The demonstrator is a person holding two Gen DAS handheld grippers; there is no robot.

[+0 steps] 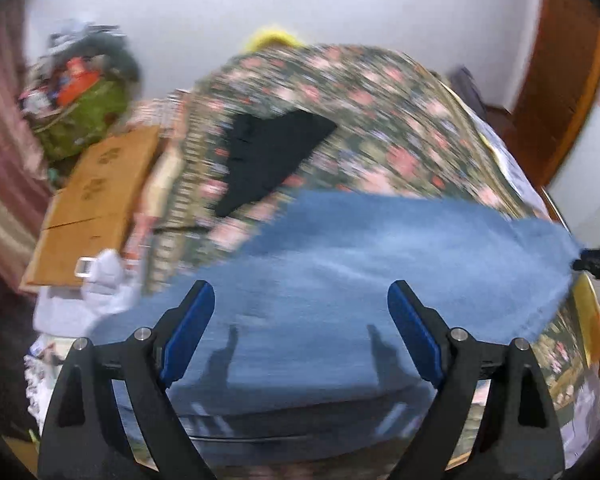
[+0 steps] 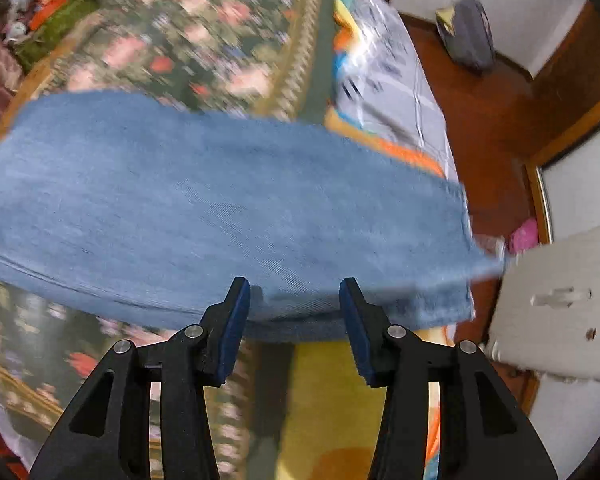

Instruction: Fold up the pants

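Pants (image 1: 380, 248) of blue denim are lying across the floral bedspread (image 1: 340, 92), filling the middle band of both wrist views. Left gripper (image 1: 301, 308) is hovering over the denim with its blue pads spread wide and nothing between them; its shadows are falling on the cloth at lower centre. Right gripper (image 2: 295, 300) is standing partly open at the near edge of the pants (image 2: 220, 200), pads either side of the cloth's edge; whether they are pinching it cannot be told through the blur. Further out in the left view, a black garment (image 1: 268, 156) is lying on the bedspread above the denim, and a cardboard box (image 1: 96, 204) is sitting at mid-left.
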